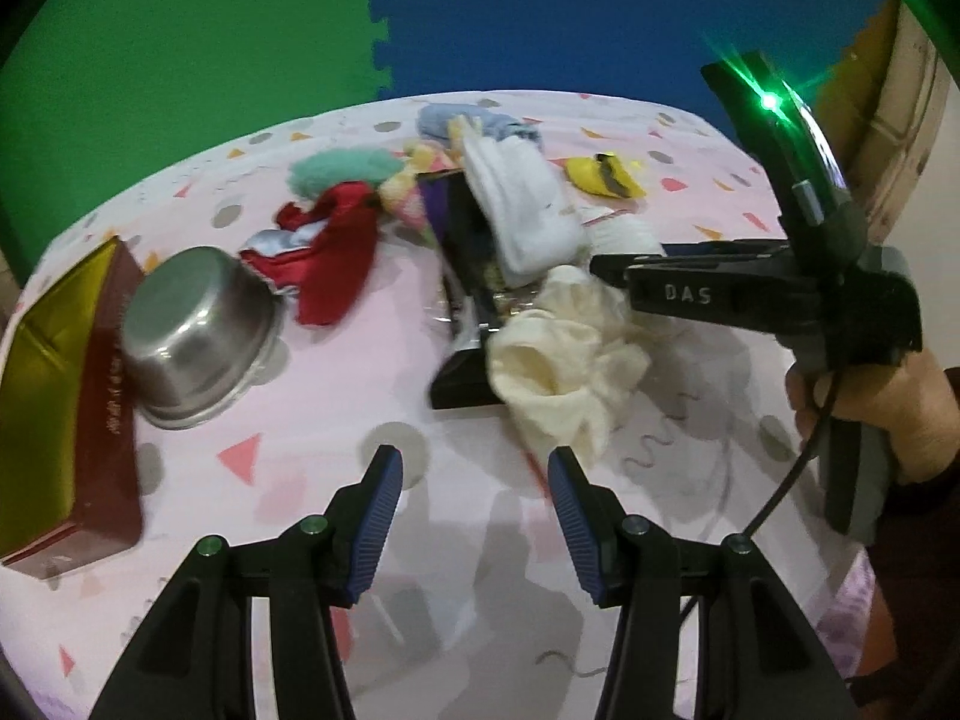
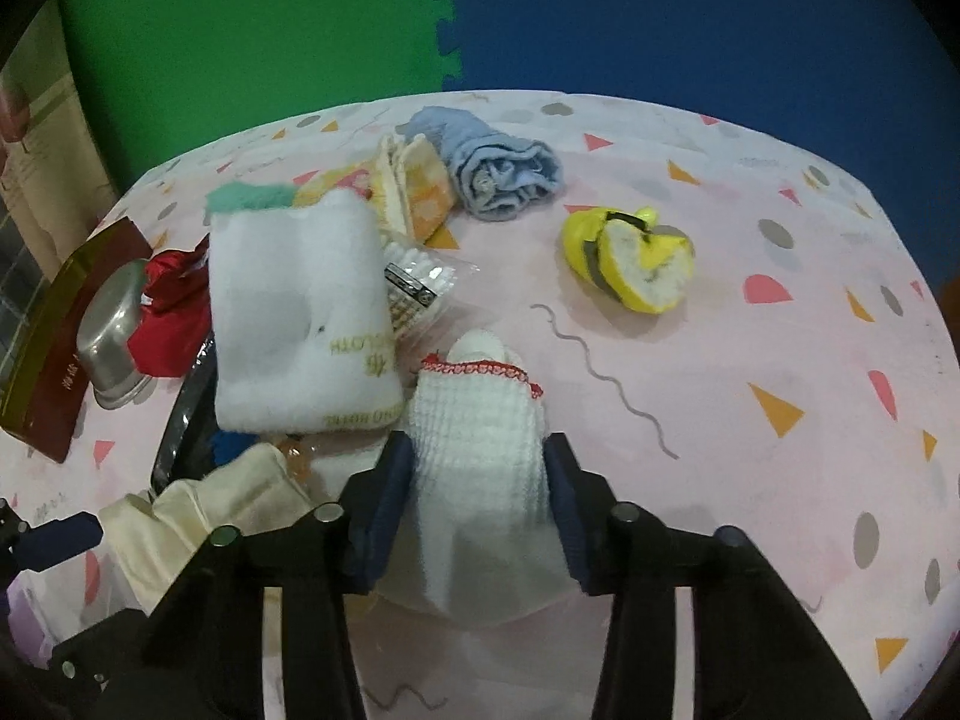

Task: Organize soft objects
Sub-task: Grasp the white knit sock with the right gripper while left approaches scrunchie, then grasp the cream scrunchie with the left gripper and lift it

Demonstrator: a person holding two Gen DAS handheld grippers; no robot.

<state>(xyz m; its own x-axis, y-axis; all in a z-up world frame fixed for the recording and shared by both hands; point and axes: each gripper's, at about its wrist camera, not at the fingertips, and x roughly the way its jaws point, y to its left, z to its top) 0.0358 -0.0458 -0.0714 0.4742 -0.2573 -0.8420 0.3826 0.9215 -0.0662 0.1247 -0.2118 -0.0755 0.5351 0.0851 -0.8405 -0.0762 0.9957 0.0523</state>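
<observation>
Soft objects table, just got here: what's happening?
A person holds a claw in each hand over a patterned tablecloth strewn with cloths. The right claw is closed on a white knitted cloth with red trim, next to a folded white towel lying over a black tray. The left claw hovers open and empty. A rolled blue towel and a yellow plush toy lie loose.

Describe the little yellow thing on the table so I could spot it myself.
Start at the pink patterned tablecloth and find the rolled blue towel near the far edge. Just to its right and nearer, lying alone, is the yellow plush slipper. It is the only bright yellow item, with dark straps and a pale fuzzy lining.
</observation>
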